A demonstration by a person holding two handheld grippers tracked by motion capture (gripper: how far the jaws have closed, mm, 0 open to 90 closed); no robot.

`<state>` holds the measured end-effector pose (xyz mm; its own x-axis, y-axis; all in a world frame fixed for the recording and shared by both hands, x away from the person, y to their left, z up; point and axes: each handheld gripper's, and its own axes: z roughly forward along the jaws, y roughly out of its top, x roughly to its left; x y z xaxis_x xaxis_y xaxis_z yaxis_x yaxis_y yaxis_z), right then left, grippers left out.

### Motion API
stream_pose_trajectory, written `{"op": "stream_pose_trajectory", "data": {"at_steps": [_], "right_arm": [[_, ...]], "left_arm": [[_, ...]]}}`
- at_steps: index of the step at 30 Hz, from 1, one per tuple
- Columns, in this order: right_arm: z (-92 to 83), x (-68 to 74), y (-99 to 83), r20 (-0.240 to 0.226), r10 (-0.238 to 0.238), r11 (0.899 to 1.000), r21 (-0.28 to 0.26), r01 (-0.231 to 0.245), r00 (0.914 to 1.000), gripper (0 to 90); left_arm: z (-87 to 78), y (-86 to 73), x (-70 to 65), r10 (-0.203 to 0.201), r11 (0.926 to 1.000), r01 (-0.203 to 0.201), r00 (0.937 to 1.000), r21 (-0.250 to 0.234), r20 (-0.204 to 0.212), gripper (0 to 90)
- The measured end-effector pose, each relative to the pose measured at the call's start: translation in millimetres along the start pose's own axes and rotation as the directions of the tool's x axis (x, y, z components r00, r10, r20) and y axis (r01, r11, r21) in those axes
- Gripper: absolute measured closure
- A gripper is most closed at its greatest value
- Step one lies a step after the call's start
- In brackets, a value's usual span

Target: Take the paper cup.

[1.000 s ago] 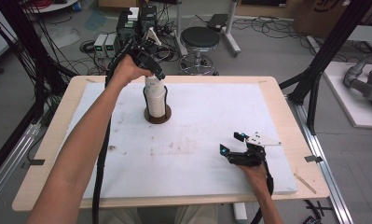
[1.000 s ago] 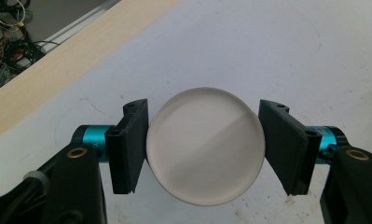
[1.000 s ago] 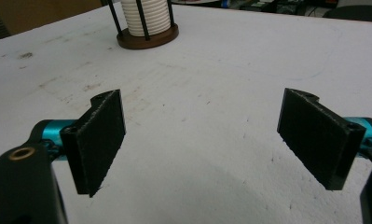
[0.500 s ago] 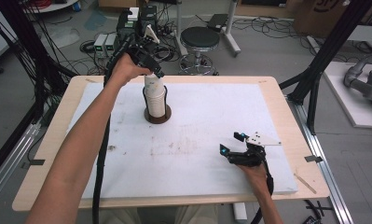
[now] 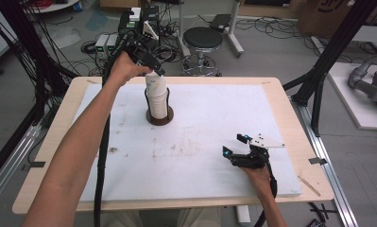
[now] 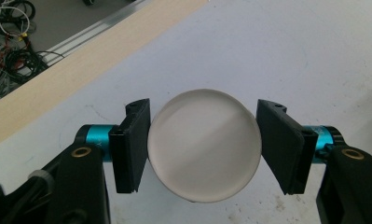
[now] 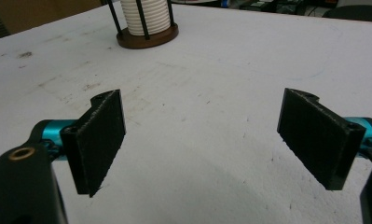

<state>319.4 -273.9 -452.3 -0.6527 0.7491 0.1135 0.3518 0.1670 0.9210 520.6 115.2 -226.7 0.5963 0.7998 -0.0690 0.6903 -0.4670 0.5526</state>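
The person's left arm stretches far forward over the table (image 5: 49,156), its hand holding the left gripper (image 5: 154,71) pointed down over the stack of cups (image 5: 158,97) that stands in a round brown holder (image 5: 159,118) at the far left of the white mat. Its jaws have just been closing and now pinch the top cup (image 6: 203,150) from both sides. The right hand rests low at the near right edge, its right gripper (image 5: 236,147) lying level with jaws wide apart and nothing between them.

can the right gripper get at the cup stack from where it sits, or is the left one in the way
Probably not at the top: the left gripper is shut on the cup stack. The open right gripper has bare table ahead.
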Motion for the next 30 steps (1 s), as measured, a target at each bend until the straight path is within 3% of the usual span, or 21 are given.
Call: {"op": "stream_pose_trajectory", "data": {"at_steps": [7, 12, 18, 30], "right_arm": [[0.1, 0.0, 0.0, 0.002, -0.002, 1.000, 0.002, 0.002, 1.0000, 15.5], [0.1, 0.2, 0.1, 0.003, -0.001, 1.000, 0.001, 0.001, 1.0000, 15.5], [0.1, 0.3, 0.0, 0.004, -0.002, 1.000, 0.001, 0.002, 1.0000, 15.4], [0.0, 0.5, -0.1, 0.004, -0.003, 1.000, 0.001, 0.003, 1.0000, 15.4]], "left_arm": [[-12.6, 5.7, -3.1, 0.011, 0.9999, -0.011, 0.9999, -0.009, 0.001, 37.4], [-25.7, 7.8, -3.7, 0.008, 0.9990, -0.008, 1.0000, -0.043, 0.000, 37.5], [-33.2, 5.5, -0.7, 0.006, 0.9983, -0.006, 0.9999, -0.059, -0.013, 37.6], [-42.8, 4.3, -3.6, 0.007, 0.9951, -0.006, 1.0000, -0.098, 0.004, 37.5]]}}
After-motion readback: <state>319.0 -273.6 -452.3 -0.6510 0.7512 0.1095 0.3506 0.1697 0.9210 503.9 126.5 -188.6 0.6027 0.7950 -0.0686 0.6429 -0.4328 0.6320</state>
